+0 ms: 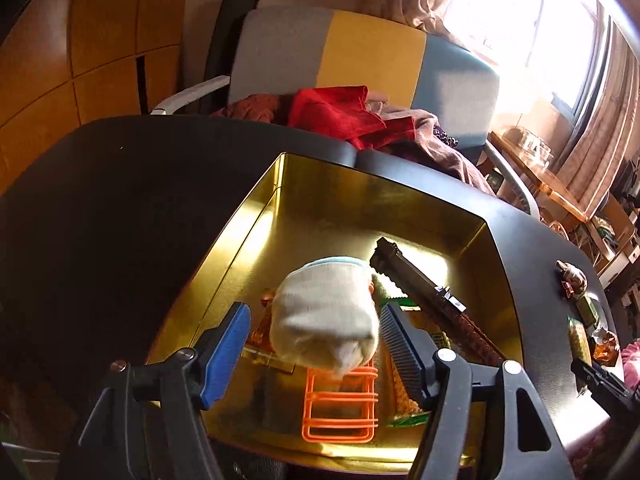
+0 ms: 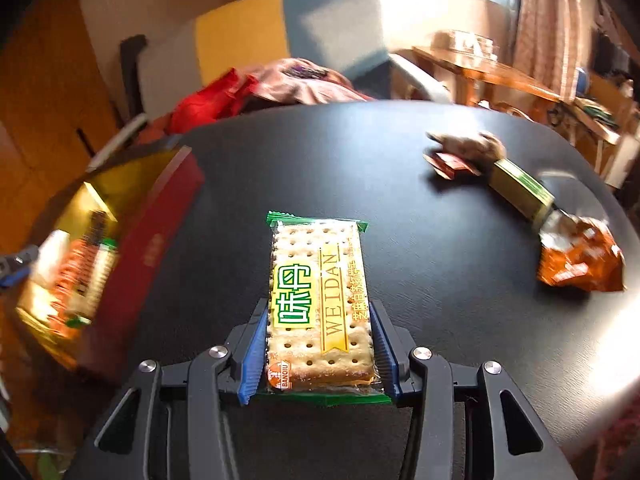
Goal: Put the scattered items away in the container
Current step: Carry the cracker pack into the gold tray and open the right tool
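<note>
Container [image 1: 256, 216]: gold-lined tin with red outer wall, sitting on the black table [image 1: 120, 200] toward its left side; its far corner nearly reaches the table's far edge.
Contents of container: rolled pale sock [image 1: 324, 312] on top, orange plastic rack [image 1: 340, 408] under it by the near wall, a long dark brick-built piece [image 1: 432, 292] slanting along the right wall, green-edged wrapper [image 1: 404, 420] partly hidden beneath.
Your left gripper [image 1: 316, 356]: held over the near part of the container, pointing down into it. Blue pads stand apart, one on each side of the sock; you can see a gap on the left pad's side, and the right pad looks clear too. Nothing clamped.
Your right gripper [image 2: 318, 346]: clamped on the cracker packet [image 2: 316, 292], pads pressing its two long sides at the near end. The packet points away from you, far end out over the table's middle; whether it has lifted off the surface you cannot tell.
Still out on the table, right side: small brown figure [image 2: 472, 144] with a red-brown wrapper [image 2: 448, 164] beside it near the far edge, olive-green box [image 2: 520, 192] just nearer, crumpled orange snack bag [image 2: 580, 260] touching the box's near end.
Beyond the far edge: chair [image 1: 360, 52] in grey, yellow and blue panels, with red cloth [image 1: 340, 112] heaped on the seat.
</note>
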Tool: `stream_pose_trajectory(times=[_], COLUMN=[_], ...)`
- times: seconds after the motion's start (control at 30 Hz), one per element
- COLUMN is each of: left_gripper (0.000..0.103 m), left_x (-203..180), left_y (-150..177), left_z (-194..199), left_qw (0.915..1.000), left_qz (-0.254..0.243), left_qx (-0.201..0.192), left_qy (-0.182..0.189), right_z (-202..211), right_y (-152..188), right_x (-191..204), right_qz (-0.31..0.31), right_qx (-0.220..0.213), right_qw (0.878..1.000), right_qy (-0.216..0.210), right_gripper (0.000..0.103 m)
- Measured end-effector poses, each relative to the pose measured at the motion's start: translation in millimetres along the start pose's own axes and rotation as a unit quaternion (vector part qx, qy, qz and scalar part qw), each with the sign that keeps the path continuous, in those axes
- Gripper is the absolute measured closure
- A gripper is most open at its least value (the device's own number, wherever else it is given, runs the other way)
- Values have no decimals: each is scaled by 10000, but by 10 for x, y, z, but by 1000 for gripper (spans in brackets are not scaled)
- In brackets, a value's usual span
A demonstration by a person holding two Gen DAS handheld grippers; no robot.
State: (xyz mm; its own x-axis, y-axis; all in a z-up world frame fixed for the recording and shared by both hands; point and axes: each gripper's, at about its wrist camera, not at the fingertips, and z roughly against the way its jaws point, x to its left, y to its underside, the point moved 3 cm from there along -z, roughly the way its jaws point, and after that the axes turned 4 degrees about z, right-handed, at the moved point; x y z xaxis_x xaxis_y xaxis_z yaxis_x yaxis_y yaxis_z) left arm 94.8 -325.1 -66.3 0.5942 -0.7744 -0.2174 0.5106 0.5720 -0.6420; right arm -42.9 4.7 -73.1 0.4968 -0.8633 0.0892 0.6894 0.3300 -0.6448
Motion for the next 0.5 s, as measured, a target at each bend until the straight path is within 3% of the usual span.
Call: stream_pose_trajectory(times=[0.23,0.4,0.5], left_gripper=[34,34,34], left_x=[41,59,91], left_y=[110,155,160], left_z=[205,290,322], left_qw=[9997,9994,9992], left_qz=[88,133,175], left_qx=[-133,-133,-128], left_qy=[170,304,348], right_z=[47,-70,-249], right_y=[-383,-513,-524], right_x=[991,1846,2166], right_qz=[767,1246,1520], right_qx=[-178,146,324], right_qw=[9901,9636,9596], right_qy=[-1166,-2361,-2346], right_gripper=[55,55,55])
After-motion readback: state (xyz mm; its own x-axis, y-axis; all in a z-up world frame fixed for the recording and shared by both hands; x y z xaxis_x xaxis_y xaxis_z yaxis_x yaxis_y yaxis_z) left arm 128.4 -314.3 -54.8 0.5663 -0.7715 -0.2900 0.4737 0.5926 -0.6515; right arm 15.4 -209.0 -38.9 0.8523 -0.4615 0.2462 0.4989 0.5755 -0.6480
